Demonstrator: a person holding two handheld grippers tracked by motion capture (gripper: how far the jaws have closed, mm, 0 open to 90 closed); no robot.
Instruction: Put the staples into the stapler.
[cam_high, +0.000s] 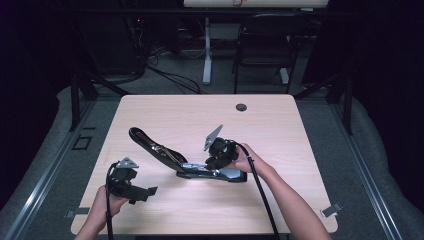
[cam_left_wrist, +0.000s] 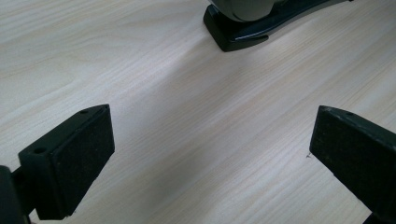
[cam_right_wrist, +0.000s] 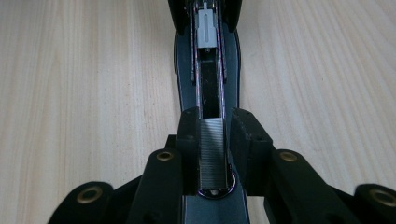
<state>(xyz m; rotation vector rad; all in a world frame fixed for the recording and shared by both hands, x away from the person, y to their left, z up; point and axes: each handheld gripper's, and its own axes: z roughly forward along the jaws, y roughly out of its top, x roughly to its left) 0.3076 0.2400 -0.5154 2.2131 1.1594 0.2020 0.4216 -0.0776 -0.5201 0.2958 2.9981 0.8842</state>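
Note:
A black stapler (cam_high: 200, 172) lies on the wooden table (cam_high: 200, 112) with its top arm (cam_high: 150, 144) swung up and back to the left. My right gripper (cam_high: 216, 161) points down onto its magazine. In the right gripper view the jaws (cam_right_wrist: 214, 140) flank a silver strip of staples (cam_right_wrist: 212, 154) lying in the open channel (cam_right_wrist: 208, 88); a thin gap shows beside the strip, so they stand open. My left gripper (cam_high: 142, 192) rests near the front left of the table, open with nothing in it (cam_left_wrist: 210, 158), and the stapler's end (cam_left_wrist: 238, 30) is ahead of it.
A round cable hole (cam_high: 241, 107) sits at the table's far edge. Beyond the table stand a black chair (cam_high: 262, 45) and a white desk leg (cam_high: 206, 55). Bare wood surrounds the stapler on all sides.

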